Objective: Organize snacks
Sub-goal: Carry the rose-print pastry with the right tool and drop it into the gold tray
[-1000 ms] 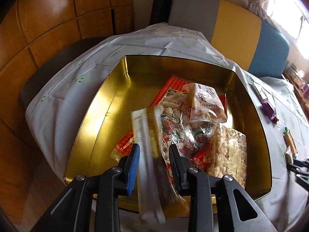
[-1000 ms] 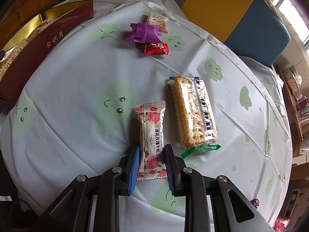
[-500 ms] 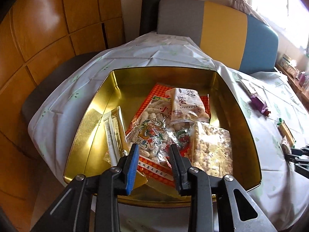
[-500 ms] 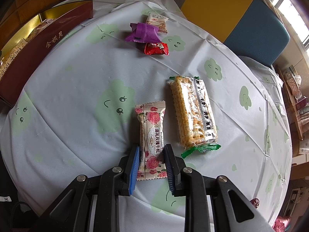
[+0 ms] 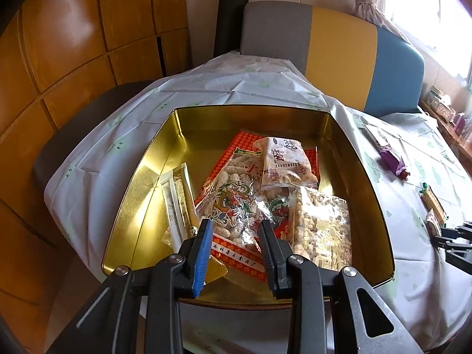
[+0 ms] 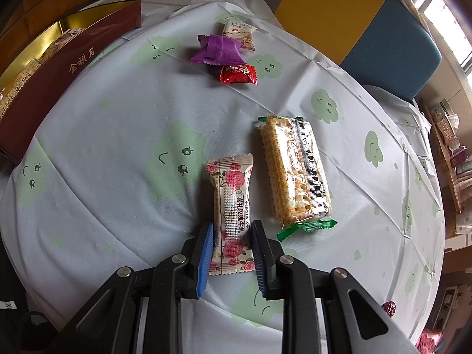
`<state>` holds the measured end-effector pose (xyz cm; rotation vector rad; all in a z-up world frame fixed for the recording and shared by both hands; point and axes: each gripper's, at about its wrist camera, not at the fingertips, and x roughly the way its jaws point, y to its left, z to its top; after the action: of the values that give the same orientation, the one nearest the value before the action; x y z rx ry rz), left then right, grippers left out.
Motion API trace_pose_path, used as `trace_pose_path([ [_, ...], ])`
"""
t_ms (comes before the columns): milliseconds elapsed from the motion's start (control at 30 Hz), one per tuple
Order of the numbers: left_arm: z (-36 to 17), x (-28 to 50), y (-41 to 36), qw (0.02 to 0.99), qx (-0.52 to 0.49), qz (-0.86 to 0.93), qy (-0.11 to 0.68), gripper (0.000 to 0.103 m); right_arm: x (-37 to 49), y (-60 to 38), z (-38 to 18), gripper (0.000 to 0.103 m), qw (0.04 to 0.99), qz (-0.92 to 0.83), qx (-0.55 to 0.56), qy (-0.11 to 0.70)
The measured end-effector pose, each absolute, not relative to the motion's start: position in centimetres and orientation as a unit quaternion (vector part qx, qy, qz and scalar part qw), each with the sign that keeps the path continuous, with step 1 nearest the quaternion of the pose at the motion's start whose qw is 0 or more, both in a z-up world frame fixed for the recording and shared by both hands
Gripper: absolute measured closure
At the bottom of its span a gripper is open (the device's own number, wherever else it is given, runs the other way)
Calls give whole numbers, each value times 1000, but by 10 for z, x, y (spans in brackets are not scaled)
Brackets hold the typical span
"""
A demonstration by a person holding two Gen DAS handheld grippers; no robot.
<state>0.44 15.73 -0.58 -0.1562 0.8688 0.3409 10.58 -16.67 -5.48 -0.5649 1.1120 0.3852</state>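
Snack (image 6: 233, 215) label "LINSLINJIA"; box (image 6: 73, 67) gold lettering.

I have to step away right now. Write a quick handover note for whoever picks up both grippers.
Left gripper: open, empty, above the near edge of the gold tin.
Right gripper: closed on the rose-print packet, which lies on the tablecloth.
Done: several snack bags and a long stick packet lie in the tin.
Left: rose-print packet, cracker pack, purple packet, red candy, white packet are on the cloth.
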Motion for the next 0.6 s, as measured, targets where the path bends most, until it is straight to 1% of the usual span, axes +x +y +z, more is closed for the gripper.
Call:
trace_pose_path([
  [300, -13, 4, 164, 882, -87, 168, 431, 69, 107, -166, -56, 78, 795, 174, -256, 522],
  [433, -14, 1, 170, 882, -89, 177, 428, 64, 113, -166, -53, 79, 793, 166, -241, 534],
  [500, -13, 0, 174, 881, -93, 182, 426, 63, 116, -166, -51, 79, 793, 160, -231, 540],
  [600, -13, -1, 180, 879, -98, 190, 425, 62, 115, -159, -36, 79, 805, 177, -201, 529],
])
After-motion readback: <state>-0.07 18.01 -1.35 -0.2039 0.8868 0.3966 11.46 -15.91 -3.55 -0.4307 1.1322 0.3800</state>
